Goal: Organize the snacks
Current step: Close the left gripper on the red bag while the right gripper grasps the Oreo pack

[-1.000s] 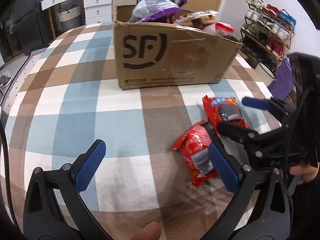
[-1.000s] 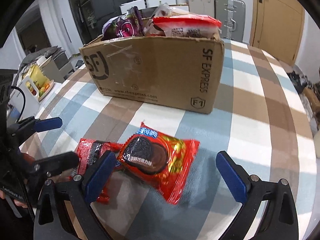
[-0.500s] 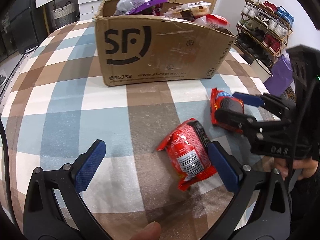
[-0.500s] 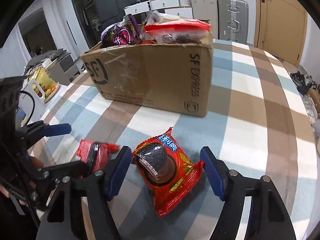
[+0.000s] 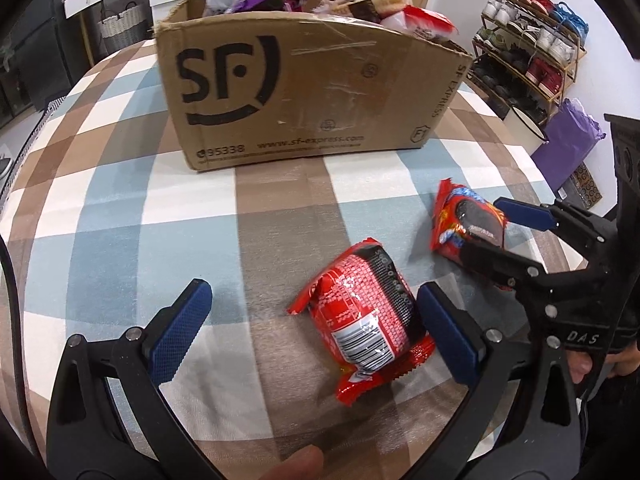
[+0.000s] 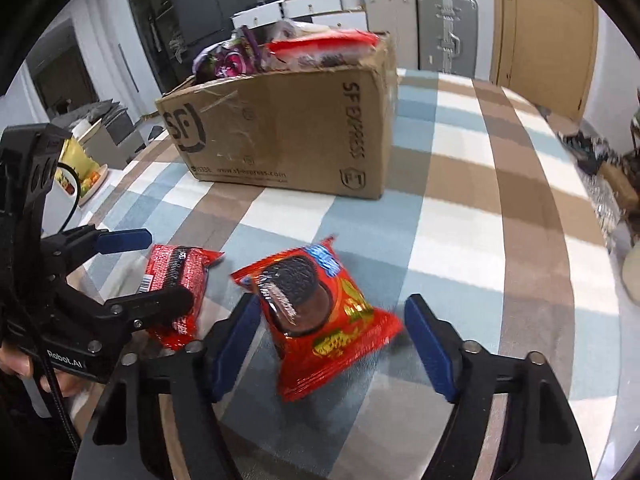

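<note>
On the checked blue, brown and white surface (image 5: 120,208) two red snack packets lie in front of a cardboard box (image 5: 304,92) printed with "SF" and heaped with other snack bags. In the left wrist view the left hand-held gripper (image 5: 316,328) is spread wide, its blue-padded fingers (image 5: 180,332) low at 6 o'clock; the red packet with the barcode (image 5: 364,328) lies between them, crowded against the right-side pad and well apart from the left-side one, so nothing is clamped. At 3 o'clock in that view the right hand-held gripper (image 5: 496,232) straddles the cookie packet (image 5: 460,220), which rests on the cloth with the box behind it at 12 o'clock. In the right wrist view the same cookie packet (image 6: 316,312), showing a dark sandwich cookie on its front, sits between the open fingers (image 6: 432,348) of the right hand-held gripper (image 6: 332,340); its left edge looks to touch the left-side pad, while the right-side pad stands just clear of it. The barcode packet (image 6: 176,280) shows at 9 o'clock there, flanked by the left hand-held gripper (image 6: 148,268), and the box (image 6: 288,128) stands at 12 o'clock.
</note>
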### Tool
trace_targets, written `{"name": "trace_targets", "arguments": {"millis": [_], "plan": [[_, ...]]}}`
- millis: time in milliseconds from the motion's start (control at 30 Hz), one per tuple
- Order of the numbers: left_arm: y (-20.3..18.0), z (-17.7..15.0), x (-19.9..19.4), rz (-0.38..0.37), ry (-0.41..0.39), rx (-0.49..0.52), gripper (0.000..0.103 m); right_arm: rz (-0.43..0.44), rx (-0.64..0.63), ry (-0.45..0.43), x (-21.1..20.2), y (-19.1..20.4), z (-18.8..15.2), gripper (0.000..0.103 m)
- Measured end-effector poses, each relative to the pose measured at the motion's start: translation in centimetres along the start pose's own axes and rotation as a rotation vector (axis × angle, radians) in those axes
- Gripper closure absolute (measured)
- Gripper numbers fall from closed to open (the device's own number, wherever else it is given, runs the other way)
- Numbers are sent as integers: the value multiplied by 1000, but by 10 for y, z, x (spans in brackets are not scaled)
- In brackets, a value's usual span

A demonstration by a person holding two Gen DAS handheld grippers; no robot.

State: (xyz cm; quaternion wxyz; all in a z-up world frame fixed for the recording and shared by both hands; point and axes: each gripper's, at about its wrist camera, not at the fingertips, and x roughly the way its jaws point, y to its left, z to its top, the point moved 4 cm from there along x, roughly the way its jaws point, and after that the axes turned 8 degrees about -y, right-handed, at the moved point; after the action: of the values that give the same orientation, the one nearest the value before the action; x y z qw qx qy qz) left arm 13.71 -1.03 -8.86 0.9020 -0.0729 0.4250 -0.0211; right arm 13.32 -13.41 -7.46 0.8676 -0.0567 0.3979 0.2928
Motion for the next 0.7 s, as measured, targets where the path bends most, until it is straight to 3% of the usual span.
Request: {"name": "trace_targets", "arguments": {"millis": [133,233,267,300,400,700], "plan": [[3,-2,-2,-46,6,-14,12,10,-10,8,5,5,1,42],[-2,-4,-5,-99,9,6,34,22,13,-5,5,7,2,49],[-6,-4,-7,-128,8,11,51,27,20,-12,5,8,2,51],[-9,-4,-10,-137,-1,17,58,33,28,-16,4,8,2,56],[-14,-4,-13,-116,-23,60,60,47,50,-25,2,9,2,56],[-3,3,-23,-160,-66,8,60,40,67,-67,-13,10,8,56]]}}
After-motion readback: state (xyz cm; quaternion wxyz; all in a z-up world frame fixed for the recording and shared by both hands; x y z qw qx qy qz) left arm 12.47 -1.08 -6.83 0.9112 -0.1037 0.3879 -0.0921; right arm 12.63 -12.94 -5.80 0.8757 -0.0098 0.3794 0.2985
